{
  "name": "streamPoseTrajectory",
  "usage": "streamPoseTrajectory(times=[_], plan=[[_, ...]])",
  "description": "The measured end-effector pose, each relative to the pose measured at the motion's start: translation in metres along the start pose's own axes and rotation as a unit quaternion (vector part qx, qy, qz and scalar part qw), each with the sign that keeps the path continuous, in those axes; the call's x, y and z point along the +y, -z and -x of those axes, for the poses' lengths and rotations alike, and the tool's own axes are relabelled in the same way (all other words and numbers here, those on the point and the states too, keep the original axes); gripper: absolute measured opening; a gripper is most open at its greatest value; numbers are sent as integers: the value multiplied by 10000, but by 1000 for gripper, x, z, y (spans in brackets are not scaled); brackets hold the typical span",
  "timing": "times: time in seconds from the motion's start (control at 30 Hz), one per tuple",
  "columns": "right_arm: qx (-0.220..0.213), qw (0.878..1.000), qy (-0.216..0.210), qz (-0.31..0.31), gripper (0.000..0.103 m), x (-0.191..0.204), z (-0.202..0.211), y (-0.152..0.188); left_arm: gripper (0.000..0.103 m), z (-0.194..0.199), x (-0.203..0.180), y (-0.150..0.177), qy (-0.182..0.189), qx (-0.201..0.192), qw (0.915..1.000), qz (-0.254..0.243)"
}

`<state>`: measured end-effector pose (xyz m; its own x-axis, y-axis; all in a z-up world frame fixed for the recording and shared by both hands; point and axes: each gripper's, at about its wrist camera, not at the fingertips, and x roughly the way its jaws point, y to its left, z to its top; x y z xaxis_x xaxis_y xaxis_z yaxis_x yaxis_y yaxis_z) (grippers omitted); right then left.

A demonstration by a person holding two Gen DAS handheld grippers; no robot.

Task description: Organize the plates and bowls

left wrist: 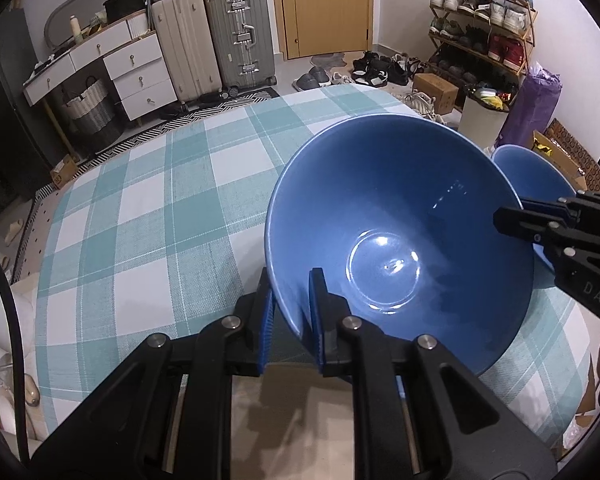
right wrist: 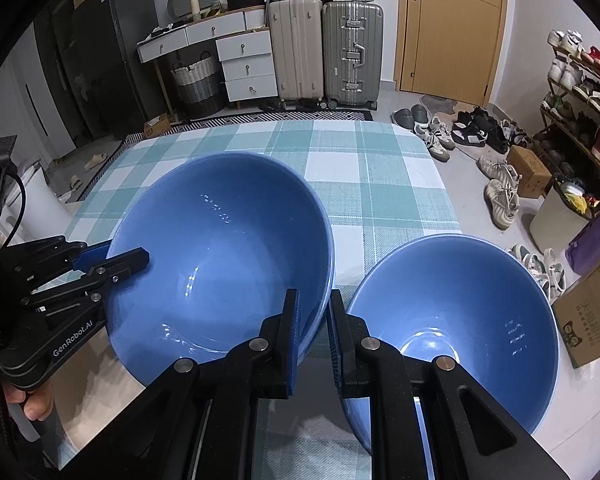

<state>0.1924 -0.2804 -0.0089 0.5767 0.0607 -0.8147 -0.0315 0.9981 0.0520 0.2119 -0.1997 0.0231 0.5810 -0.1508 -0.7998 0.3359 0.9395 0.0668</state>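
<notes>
A large blue bowl (left wrist: 400,232) sits on the checked tablecloth (left wrist: 148,208). My left gripper (left wrist: 290,300) is shut on its near-left rim, one finger inside and one outside. In the right wrist view the same bowl (right wrist: 220,256) looks like two nested bowls, with a double rim at its right edge. My right gripper (right wrist: 314,320) straddles that right rim, one finger inside and one outside, with a visible gap. A second blue bowl (right wrist: 456,320) stands just right of it; it also shows in the left wrist view (left wrist: 536,180).
The table's far half (right wrist: 340,152) is bare cloth. Suitcases (right wrist: 324,52), a white drawer unit (right wrist: 244,60) and a shoe rack (right wrist: 584,92) stand on the floor beyond. Cardboard boxes (right wrist: 588,320) sit off the table's right edge.
</notes>
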Motion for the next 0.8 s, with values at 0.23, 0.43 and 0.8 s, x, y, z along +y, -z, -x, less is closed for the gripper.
streamPoseTrajectory(times=[0.23, 0.43, 0.8], plan=[[-2, 10000, 0, -2, 13, -1, -1, -1, 13, -3, 0, 1, -7, 20, 10000, -7], [-20, 10000, -4, -6, 13, -2, -2, 0, 14, -12, 4, 3, 40, 81, 10000, 23], [62, 9997, -168, -177, 14, -11, -4, 1, 15, -14, 9, 2, 139, 204, 9995, 172]])
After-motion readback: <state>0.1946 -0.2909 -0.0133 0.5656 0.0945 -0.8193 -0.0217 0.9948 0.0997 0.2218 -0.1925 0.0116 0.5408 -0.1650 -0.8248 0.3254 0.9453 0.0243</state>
